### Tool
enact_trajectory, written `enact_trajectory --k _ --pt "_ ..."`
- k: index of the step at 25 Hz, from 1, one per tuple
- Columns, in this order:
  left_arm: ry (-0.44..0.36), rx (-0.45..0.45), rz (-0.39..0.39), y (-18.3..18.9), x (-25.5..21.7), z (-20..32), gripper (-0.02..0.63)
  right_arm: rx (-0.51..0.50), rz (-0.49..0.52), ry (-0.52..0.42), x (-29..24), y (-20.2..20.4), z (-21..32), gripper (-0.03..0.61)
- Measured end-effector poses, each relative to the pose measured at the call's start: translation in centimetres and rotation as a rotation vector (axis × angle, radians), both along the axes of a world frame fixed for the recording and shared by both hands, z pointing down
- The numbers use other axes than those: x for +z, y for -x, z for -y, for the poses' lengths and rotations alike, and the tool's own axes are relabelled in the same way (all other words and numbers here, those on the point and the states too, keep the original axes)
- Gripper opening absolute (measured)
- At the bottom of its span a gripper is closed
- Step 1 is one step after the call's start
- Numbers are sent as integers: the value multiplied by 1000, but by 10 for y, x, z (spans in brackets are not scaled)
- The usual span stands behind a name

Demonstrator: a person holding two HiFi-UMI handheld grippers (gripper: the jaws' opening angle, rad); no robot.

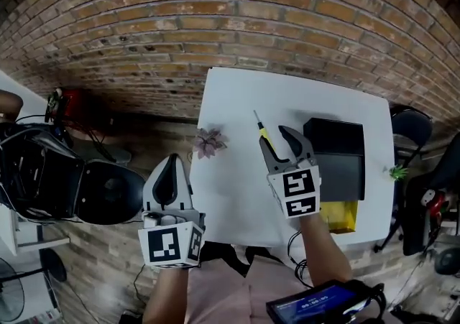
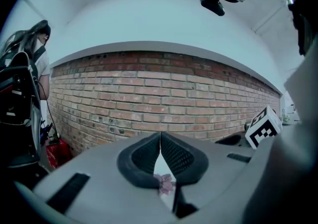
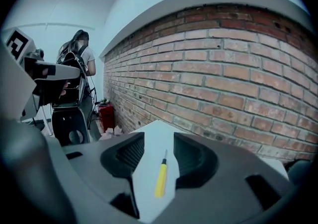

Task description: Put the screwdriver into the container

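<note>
Two tools are out in front of the person. The left tool (image 1: 169, 164) hangs just off the surface's (image 1: 230, 193) left edge, its jaws pressed together on nothing. The right tool (image 1: 274, 133) is over the surface with its jaws wide. The screwdriver (image 1: 263, 132) lies flat between them, with a gap either side of its yellow handle. The black container (image 1: 338, 144) stands just right of it. A pink flower (image 1: 209, 142) sits at the left edge, and a brick wall (image 1: 215, 21) lies beyond.
</note>
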State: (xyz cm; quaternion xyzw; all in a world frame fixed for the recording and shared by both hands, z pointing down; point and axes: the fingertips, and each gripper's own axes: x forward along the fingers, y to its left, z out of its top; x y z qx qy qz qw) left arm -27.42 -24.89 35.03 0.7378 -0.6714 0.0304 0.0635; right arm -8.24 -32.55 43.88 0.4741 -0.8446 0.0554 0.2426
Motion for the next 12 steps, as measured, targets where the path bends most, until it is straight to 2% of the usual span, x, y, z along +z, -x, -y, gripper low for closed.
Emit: enact_trajectory --k 12 --pt "75 30 -6 -1 37 27 14 28 -40 139 72 -8 12 190"
